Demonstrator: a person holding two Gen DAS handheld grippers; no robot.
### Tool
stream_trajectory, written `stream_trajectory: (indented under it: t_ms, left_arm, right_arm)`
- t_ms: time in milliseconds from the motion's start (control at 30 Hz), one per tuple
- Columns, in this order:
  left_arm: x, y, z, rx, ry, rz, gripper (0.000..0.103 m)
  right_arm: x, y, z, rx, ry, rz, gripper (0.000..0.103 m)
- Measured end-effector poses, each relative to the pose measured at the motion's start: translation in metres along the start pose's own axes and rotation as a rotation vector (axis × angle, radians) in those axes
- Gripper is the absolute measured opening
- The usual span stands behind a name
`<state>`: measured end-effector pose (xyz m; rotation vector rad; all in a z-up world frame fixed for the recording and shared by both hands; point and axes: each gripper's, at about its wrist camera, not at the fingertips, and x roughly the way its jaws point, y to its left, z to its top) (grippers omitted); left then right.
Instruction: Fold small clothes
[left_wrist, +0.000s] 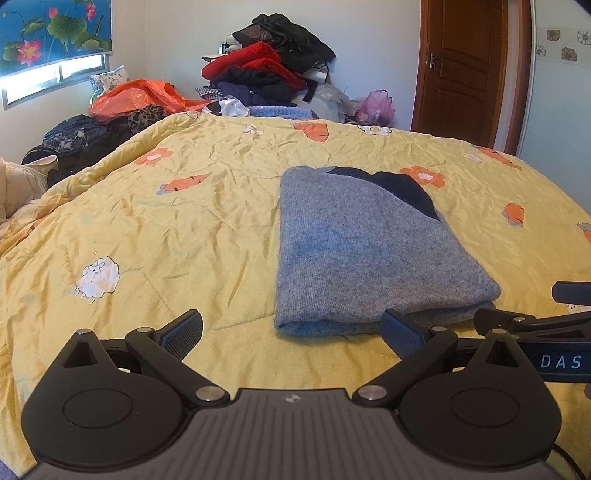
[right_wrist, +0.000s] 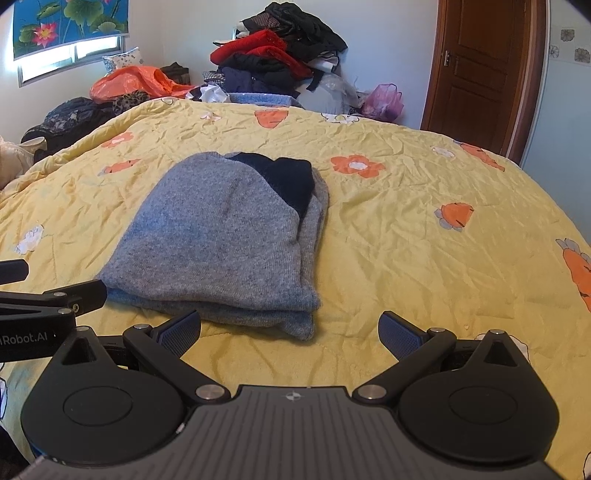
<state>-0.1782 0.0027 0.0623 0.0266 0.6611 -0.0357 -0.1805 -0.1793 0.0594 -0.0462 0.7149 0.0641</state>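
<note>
A grey knitted sweater (left_wrist: 362, 251) with a dark navy part at its far end lies folded into a compact rectangle on the yellow quilt (left_wrist: 166, 221). It also shows in the right wrist view (right_wrist: 221, 240). My left gripper (left_wrist: 291, 334) is open and empty, just short of the sweater's near edge, its right finger close to the fold. My right gripper (right_wrist: 290, 332) is open and empty, near the sweater's near right corner. Each gripper shows at the edge of the other's view.
A tall pile of dark and red clothes (left_wrist: 269, 66) stands beyond the far edge of the bed. An orange plastic bag (left_wrist: 140, 96) and dark clothes (left_wrist: 81, 140) lie at the far left. A brown door (left_wrist: 465, 62) is at the back right.
</note>
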Motion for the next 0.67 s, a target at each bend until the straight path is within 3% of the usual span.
stream_trajectory:
  t_ms: [267, 500, 667]
  left_arm:
    - [-0.0006, 0.0037, -0.0024, -0.022, -0.004, -0.041, 0.103]
    - [-0.0019, 0.0072, -0.0077, -0.036, -0.007, -0.019, 0.103]
    - [-0.0021, 0.0084, -0.0088, 0.010, -0.010, -0.050, 0.103]
  right_arm:
    - [-0.0008, -0.0021, 0.0010, 0.006, 0.001, 0.005, 0.103]
    - [0.0006, 0.0013, -0.0019, 0.005, 0.010, 0.022, 0.103]
    - [0.0083, -0.0035, -0.0003, 0.032, 0.048, 0.062, 0.103]
